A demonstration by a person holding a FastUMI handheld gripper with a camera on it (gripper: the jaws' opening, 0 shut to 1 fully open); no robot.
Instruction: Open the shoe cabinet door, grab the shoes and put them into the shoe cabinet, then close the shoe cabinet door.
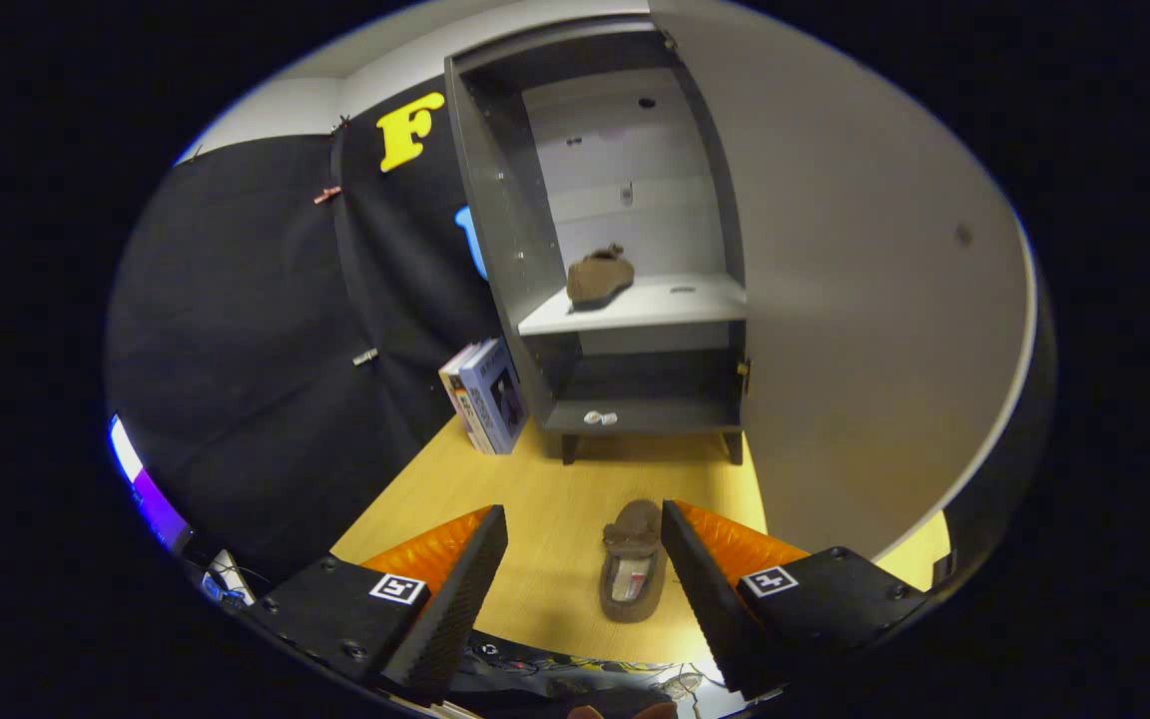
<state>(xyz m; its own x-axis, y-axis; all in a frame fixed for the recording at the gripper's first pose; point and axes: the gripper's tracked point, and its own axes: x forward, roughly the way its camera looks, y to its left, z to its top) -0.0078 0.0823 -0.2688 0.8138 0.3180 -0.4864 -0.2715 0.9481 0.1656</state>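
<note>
The grey shoe cabinet [495,230] stands ahead on short legs, its door [864,300] swung wide open to the right. One brown shoe [597,277] rests on the white middle shelf [665,305]. A second brown shoe [632,561] lies on the wooden floor, toe toward the cabinet, between my fingers and nearer the right one. My gripper [585,569] is open above it; neither finger touches the shoe.
A few boxes [485,396] lean against the cabinet's left side on the wooden floor [535,489]. A small white item [599,417] lies on the cabinet's bottom shelf. Black cloth walls the left side. The open door blocks the right.
</note>
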